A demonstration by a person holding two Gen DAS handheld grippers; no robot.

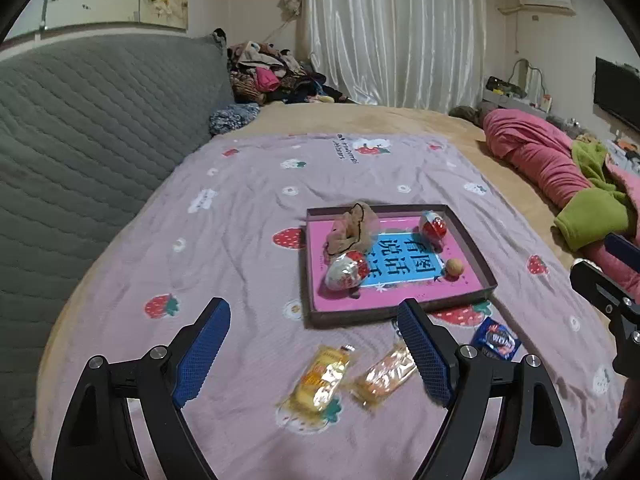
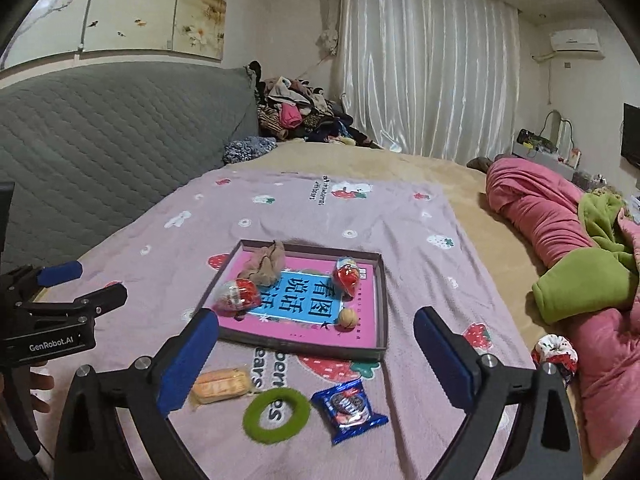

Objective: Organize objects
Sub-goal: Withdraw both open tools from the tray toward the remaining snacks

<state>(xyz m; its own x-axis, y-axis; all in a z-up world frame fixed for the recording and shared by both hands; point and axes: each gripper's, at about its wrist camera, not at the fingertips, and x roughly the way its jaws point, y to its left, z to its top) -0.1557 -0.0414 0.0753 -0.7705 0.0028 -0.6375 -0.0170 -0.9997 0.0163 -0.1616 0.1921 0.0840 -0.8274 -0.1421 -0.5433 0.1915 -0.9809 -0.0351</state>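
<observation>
A pink-lined shallow box (image 1: 476,258) (image 2: 382,304) lies on the bed and holds two red-and-white egg toys (image 1: 347,269) (image 2: 347,274), a crumpled beige cloth (image 1: 352,226) (image 2: 266,266) and a small tan ball (image 1: 455,267) (image 2: 347,317). In front of it lie two yellow snack packets (image 1: 322,380) (image 1: 385,376), a green ring (image 2: 277,410) and a blue cookie packet (image 2: 349,407) (image 1: 497,343). My left gripper (image 1: 314,326) is open above the yellow packets. My right gripper (image 2: 316,334) is open above the ring and the blue packet.
The purple strawberry blanket (image 1: 240,216) covers the bed. A grey quilted headboard (image 1: 80,128) stands at the left. Pink and green bedding (image 2: 560,248) is piled at the right, with a red-and-white scrunchie (image 2: 555,354) beside it. Clothes (image 2: 296,114) are heaped at the back.
</observation>
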